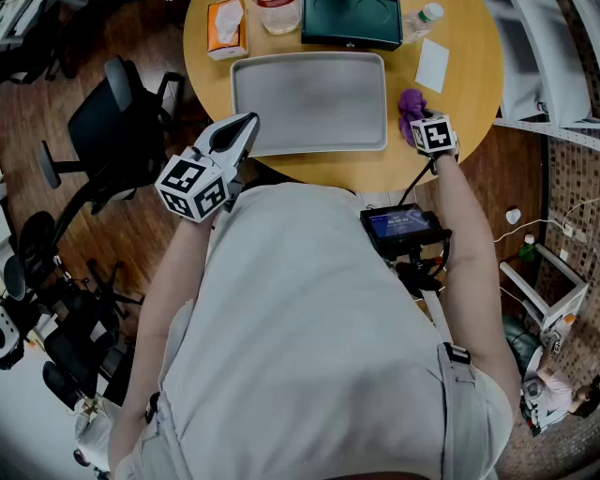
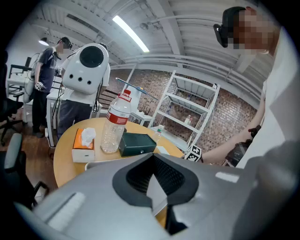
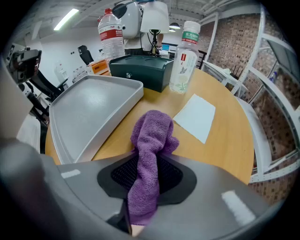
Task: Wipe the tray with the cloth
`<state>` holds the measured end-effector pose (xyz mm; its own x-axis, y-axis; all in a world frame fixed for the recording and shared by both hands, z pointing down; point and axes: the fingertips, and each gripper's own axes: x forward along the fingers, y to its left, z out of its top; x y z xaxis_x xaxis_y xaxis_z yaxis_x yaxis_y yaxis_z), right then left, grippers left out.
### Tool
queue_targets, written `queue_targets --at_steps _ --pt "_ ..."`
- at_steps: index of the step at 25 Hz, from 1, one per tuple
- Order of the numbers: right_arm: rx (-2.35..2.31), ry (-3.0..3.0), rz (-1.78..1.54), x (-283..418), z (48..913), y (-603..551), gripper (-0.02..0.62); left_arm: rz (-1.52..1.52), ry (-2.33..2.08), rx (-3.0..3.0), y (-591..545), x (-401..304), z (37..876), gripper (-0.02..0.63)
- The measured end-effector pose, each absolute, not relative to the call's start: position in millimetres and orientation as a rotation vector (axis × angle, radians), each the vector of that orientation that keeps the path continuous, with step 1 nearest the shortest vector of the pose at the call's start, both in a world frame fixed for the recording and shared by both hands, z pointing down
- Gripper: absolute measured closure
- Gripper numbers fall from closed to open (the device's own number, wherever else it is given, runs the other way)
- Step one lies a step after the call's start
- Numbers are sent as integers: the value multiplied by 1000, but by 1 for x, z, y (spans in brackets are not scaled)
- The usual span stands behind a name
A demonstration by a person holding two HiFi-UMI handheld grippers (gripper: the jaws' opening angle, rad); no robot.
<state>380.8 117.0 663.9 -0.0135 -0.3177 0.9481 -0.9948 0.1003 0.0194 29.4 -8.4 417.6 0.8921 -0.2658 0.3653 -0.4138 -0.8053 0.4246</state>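
Observation:
A grey tray (image 1: 309, 101) (image 3: 89, 112) lies in the middle of the round wooden table (image 1: 469, 94). The purple cloth (image 1: 410, 105) (image 3: 152, 136) sits bunched on the table just right of the tray. My right gripper (image 1: 417, 120) (image 3: 147, 173) is at the cloth, its jaws wide. A strip of cloth runs between them, and pad mesh shows on both sides of it. My left gripper (image 1: 246, 122) (image 2: 157, 187) hovers at the tray's near left corner, open with nothing in it.
Behind the tray stand an orange tissue box (image 1: 227, 28), a clear water bottle (image 2: 116, 123), a dark green box (image 1: 352, 21) and a small bottle (image 3: 183, 56). A white paper (image 1: 432, 66) lies right of the tray. An office chair (image 1: 112, 122) stands left, a metal shelf (image 2: 187, 112) right.

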Motion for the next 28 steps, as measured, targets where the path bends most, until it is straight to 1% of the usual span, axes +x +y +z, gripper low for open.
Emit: queue_targets --at_steps 2,9,14,18,22,28 --pt "1405 -1469 978 382 657 116 506 391 -494 2547 -9 26 419 606" --pt "1497 -1531 1016 373 618 91 511 363 -479 2540 -11 24 423 606" --pt "1510 -1657 1016 350 577 44 511 340 -486 2536 -14 20 422 606" --pt "1459 -1722 1029 323 563 12 511 329 -526 2526 -14 10 420 606" --pt "1373 -1691 1074 304 579 -1 511 314 -585 2518 -11 -5 411 606" --pt "1318 -1470 1127 287 635 -16 511 302 -681 2494 -23 -66 411 606"
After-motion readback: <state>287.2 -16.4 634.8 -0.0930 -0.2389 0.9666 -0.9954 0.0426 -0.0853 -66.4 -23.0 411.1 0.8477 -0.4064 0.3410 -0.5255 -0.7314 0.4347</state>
